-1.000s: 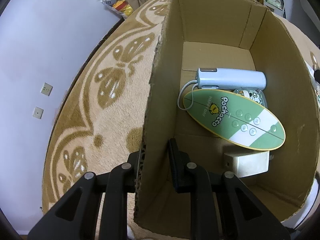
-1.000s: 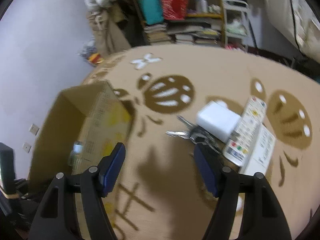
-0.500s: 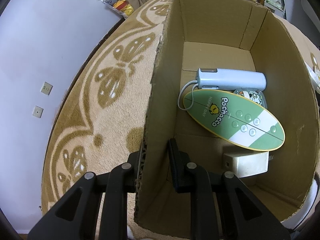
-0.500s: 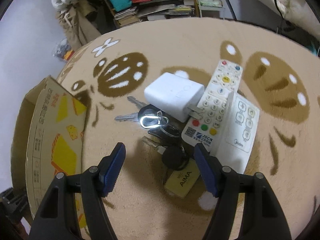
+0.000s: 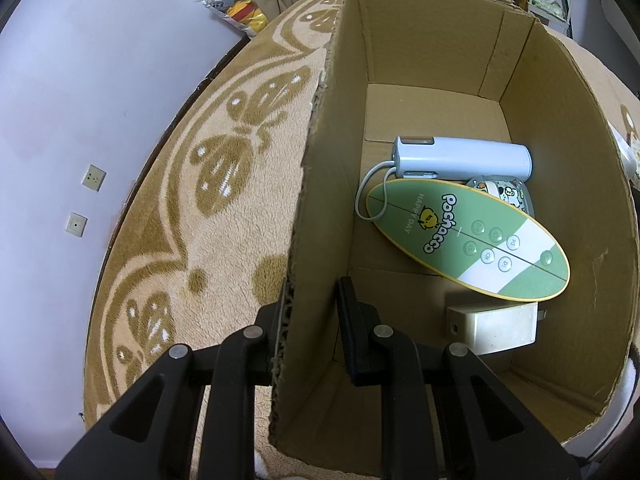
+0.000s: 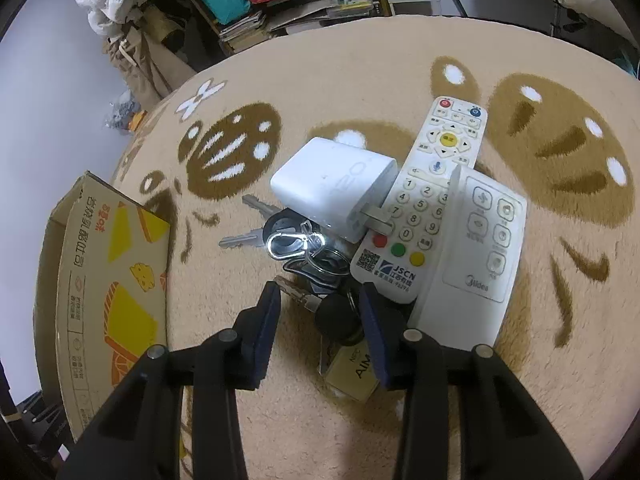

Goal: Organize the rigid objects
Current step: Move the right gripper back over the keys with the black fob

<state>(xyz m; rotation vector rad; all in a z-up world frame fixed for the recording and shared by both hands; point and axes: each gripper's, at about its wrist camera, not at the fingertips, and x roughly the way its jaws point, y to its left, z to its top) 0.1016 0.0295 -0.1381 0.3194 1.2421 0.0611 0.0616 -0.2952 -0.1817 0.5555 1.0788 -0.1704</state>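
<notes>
The right gripper (image 6: 320,312), half-open, straddles the bunch of metal keys with black fob (image 6: 308,256) on the patterned beige rug (image 6: 360,60) (beside the remotes): lower squarely, then close. The left gripper (image 5: 310,312) clamps the brown cardboard box (image 5: 316,184) wall.

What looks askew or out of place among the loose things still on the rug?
The white charger lies tilted, its prongs resting on the TV remote, and the key bunch is tangled under both. Nothing looks damaged.
</notes>
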